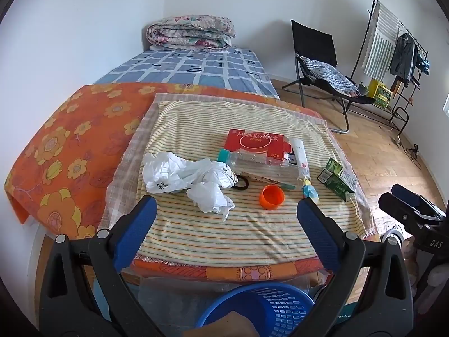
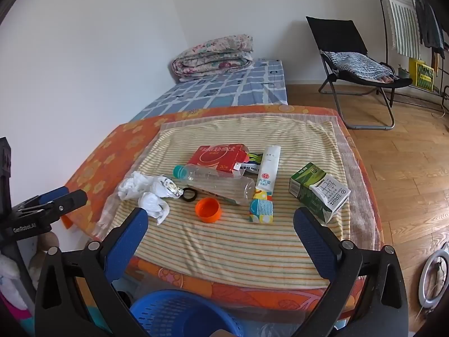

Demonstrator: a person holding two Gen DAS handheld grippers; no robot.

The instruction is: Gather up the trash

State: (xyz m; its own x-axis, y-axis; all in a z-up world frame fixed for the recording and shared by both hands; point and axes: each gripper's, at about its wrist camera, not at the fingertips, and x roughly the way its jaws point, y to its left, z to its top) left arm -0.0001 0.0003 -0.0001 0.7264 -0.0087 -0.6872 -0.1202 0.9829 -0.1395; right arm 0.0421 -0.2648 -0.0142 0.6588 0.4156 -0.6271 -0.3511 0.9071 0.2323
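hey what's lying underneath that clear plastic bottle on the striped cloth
The clear plastic bottle lies across the near edge of the red box, with the striped cloth showing through it. A thin item runs under its near side, too covered to identify.

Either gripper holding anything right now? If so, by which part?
Nothing is held. The left gripper and right gripper both hover with jaws open above the striped cloth, short of the trash.

The tabletop (image 1: pixel 252 241) is viewed from its near edge by both wrist cameras, aimed forward and down between open jaws. The same litter, beyond the jaws, is shared; the right view is set further right.
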